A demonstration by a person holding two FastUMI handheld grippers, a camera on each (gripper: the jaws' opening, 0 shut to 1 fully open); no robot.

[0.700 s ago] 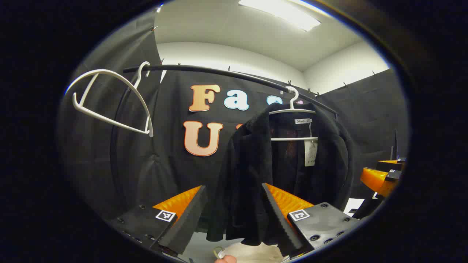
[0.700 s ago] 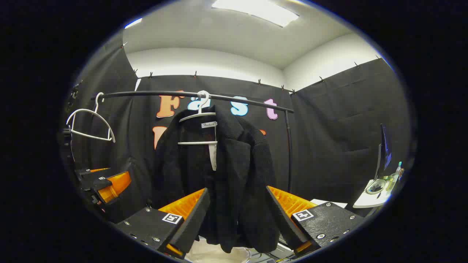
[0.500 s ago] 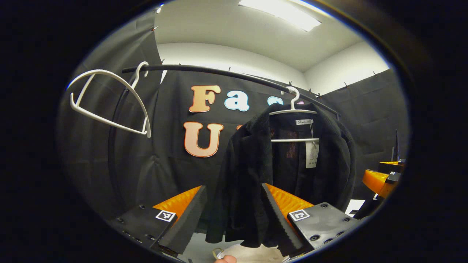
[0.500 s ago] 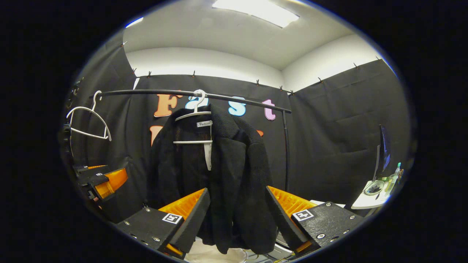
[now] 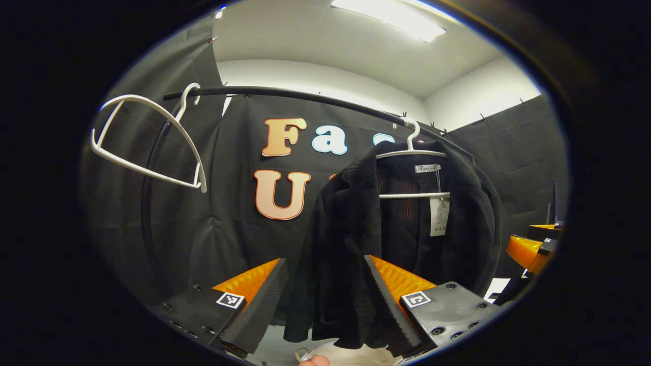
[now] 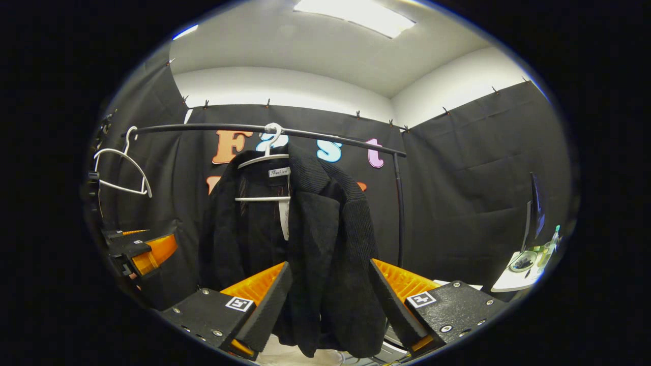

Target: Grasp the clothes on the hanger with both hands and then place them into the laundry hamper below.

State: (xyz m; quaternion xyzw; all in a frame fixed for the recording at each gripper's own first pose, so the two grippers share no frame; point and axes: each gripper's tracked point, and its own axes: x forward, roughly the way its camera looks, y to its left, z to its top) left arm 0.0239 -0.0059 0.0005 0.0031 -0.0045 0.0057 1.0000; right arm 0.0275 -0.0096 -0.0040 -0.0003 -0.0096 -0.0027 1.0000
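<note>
A black jacket (image 5: 366, 239) (image 6: 305, 244) hangs on a white hanger (image 5: 414, 152) (image 6: 264, 158) from a black rail (image 5: 305, 97) (image 6: 244, 129). My left gripper (image 5: 325, 300) stands open just in front of the jacket's left front panel, fingers apart with the cloth behind them. My right gripper (image 6: 330, 305) is open too, facing the jacket's right front panel and sleeve. The right gripper (image 5: 529, 249) also shows at the right edge of the left gripper view, and the left gripper (image 6: 142, 251) at the left of the right gripper view. A pale hamper rim (image 5: 351, 353) (image 6: 300, 358) peeks out below the jacket's hem.
An empty white hanger (image 5: 152, 137) (image 6: 119, 170) hangs at the rail's left end. The rail's upright post (image 6: 399, 203) stands right of the jacket. A small white table (image 6: 524, 269) with a bowl and bottles and a dark monitor (image 6: 533, 216) sits at the far right.
Both grippers have come a little closer to the jacket, which looks slightly larger in both views. Both stay open.
</note>
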